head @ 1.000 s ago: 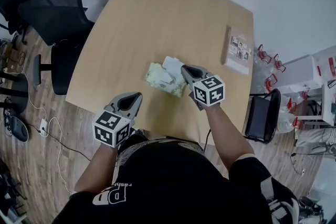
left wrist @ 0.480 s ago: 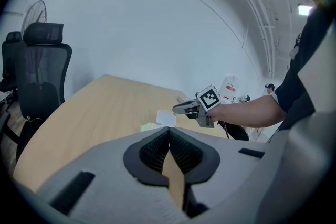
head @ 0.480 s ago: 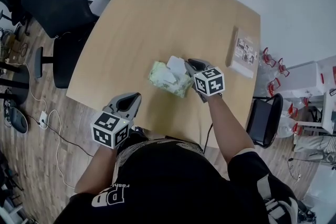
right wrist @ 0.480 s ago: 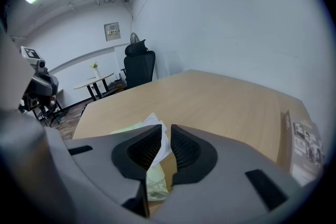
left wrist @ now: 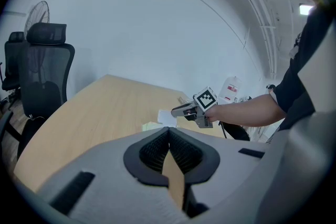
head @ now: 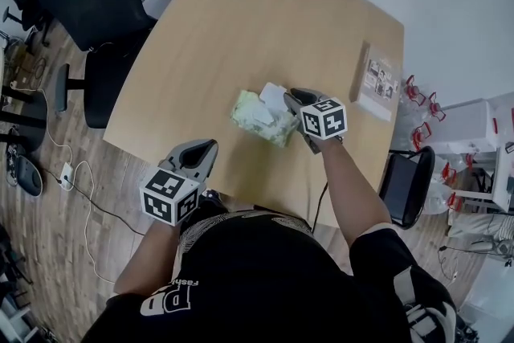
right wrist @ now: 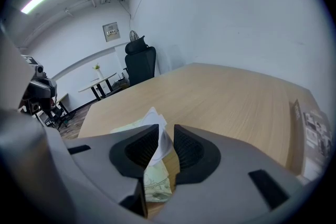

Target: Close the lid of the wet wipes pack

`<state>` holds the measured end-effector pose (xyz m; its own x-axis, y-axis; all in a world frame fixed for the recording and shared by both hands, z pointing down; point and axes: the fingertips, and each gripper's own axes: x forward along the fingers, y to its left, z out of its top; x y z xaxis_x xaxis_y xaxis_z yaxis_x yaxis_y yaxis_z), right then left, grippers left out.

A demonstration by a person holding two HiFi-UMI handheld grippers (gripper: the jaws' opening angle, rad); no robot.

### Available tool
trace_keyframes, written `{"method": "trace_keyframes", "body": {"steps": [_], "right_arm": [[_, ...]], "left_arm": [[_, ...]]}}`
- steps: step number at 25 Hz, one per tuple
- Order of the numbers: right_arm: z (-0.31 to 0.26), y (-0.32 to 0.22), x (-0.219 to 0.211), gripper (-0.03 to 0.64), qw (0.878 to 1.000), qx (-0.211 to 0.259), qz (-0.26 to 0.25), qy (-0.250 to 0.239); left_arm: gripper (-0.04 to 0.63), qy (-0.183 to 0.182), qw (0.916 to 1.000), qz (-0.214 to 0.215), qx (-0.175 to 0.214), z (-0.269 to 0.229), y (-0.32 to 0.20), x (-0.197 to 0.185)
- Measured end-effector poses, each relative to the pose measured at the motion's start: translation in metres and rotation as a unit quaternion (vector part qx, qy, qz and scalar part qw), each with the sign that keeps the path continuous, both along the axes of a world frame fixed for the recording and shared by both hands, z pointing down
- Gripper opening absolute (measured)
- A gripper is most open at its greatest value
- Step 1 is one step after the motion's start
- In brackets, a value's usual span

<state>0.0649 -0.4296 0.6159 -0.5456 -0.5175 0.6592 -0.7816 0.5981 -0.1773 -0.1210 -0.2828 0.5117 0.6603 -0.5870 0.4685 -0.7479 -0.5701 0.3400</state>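
Right claw (head: 294, 100), jaws a sliver apart, noses at the raised lid (head: 273, 95) of the wet wipes pack (head: 255, 120); booklet (head: 377, 81) off right; left claw (head: 204, 149) pressed together, well behind.

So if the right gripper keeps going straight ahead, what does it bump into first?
Probably the raised white lid of the wet wipes pack. It stands right ahead of the right gripper, in line with the gap between its jaws. How near is hard to tell.
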Motion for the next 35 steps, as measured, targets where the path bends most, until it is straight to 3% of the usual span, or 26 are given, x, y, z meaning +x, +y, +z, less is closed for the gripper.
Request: {"method": "trace_keyframes", "body": {"steps": [17, 35], "right_arm": [[-0.019, 0.019, -0.012, 0.057, 0.999, 0.029, -0.034, 0.021], [-0.025, 0.055, -0.046, 0.048, 0.987, 0.072, -0.111, 0.094]], "left_arm": [[0.017, 0.005, 0.9999, 0.008, 0.01, -0.007, 0.008, -0.002], [0.017, 0.009, 0.9996, -0.001, 0.026, -0.014, 0.012, -0.012]]}}
